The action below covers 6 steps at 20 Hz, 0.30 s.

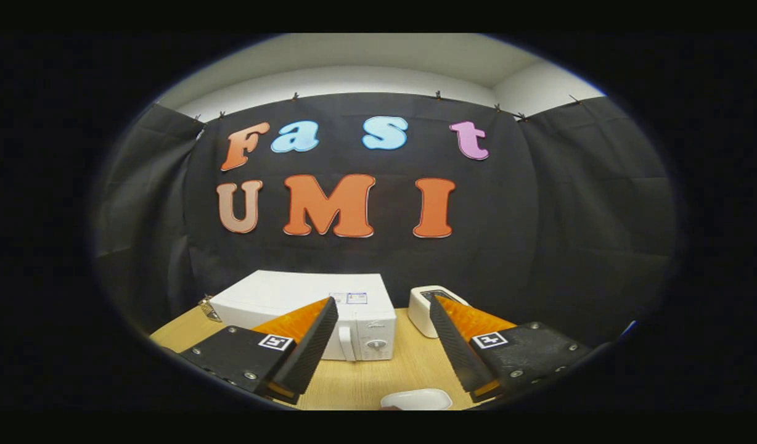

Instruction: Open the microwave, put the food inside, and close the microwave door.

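A white microwave (304, 305) stands on the wooden table (360, 379), beyond my fingers and a little to the left. Its door is closed, with a handle and a dial on the right of its front. My gripper (383, 308) hangs above the table, open, with nothing between its fingers. A white dish (417, 400) lies on the table just below the gap between the fingers; its contents are hidden from me.
A small white appliance (429, 308), like a toaster, stands right of the microwave, partly behind my right finger. A small metallic object (208, 306) lies at the microwave's left rear corner. Black cloth walls close the booth behind and on both sides.
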{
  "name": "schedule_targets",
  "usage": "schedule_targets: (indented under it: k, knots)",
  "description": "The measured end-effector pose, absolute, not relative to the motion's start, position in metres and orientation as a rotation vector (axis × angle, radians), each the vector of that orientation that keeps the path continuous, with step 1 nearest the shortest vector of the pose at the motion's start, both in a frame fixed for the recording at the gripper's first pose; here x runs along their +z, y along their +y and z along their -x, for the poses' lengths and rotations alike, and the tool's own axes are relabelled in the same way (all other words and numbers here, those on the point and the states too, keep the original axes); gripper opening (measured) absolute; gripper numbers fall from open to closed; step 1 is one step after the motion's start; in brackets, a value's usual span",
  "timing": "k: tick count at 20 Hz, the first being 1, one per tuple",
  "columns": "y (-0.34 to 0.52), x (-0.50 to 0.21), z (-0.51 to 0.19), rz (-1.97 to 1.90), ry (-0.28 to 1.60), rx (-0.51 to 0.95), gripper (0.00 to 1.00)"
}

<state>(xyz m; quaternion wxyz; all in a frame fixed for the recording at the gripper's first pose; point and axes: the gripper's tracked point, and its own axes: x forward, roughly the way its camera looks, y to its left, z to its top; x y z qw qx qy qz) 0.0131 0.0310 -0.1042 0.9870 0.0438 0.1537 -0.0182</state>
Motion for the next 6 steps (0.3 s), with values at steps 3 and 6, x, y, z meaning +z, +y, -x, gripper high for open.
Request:
schedule_targets:
  k: [3, 6]
  knots:
    - [0.015, -0.103, -0.010, -0.080, 0.305, -0.065, 0.94]
    - [0.003, -0.102, -0.007, -0.084, 0.301, -0.092, 0.94]
